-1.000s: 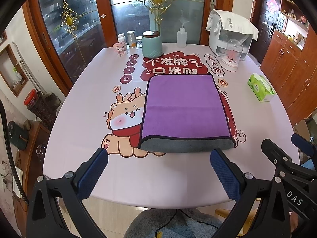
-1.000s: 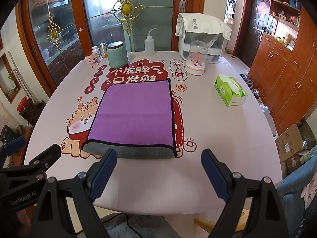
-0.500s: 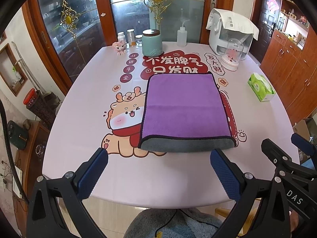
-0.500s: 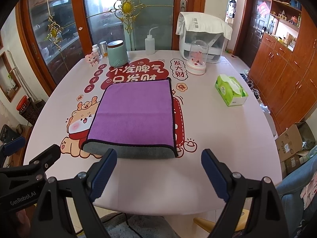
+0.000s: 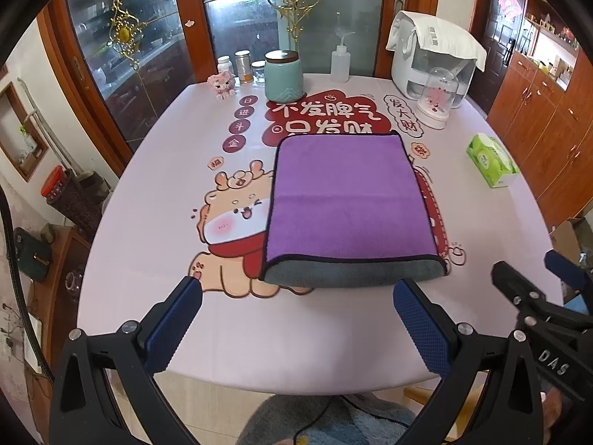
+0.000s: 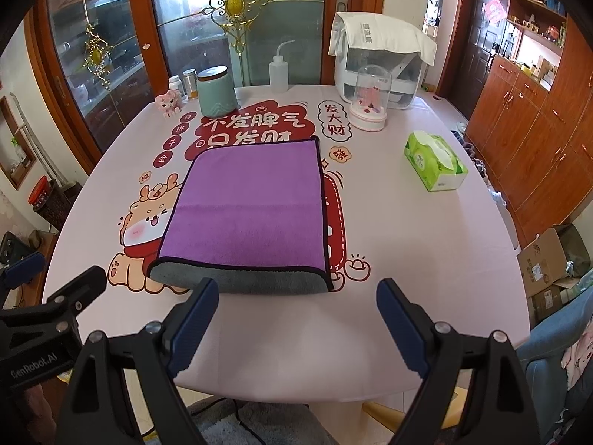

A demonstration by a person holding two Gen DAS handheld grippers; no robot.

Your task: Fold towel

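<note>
A purple towel (image 5: 346,200) with a black hem and grey underside lies folded flat in the middle of the pink printed table (image 5: 155,193); it also shows in the right wrist view (image 6: 248,211). Its grey folded edge faces me. My left gripper (image 5: 296,319) is open and empty, held above the table's near edge, just short of the towel. My right gripper (image 6: 292,319) is open and empty too, at the same near edge. Each gripper shows at the edge of the other's view.
At the table's back stand a teal jar (image 5: 283,76), small bottles (image 5: 242,66), a pink toy (image 5: 222,85), a squeeze bottle (image 5: 341,63), a white appliance (image 5: 433,59) and a glass dome (image 5: 437,102). A green tissue pack (image 5: 491,161) lies right. Wooden cabinets stand at far right.
</note>
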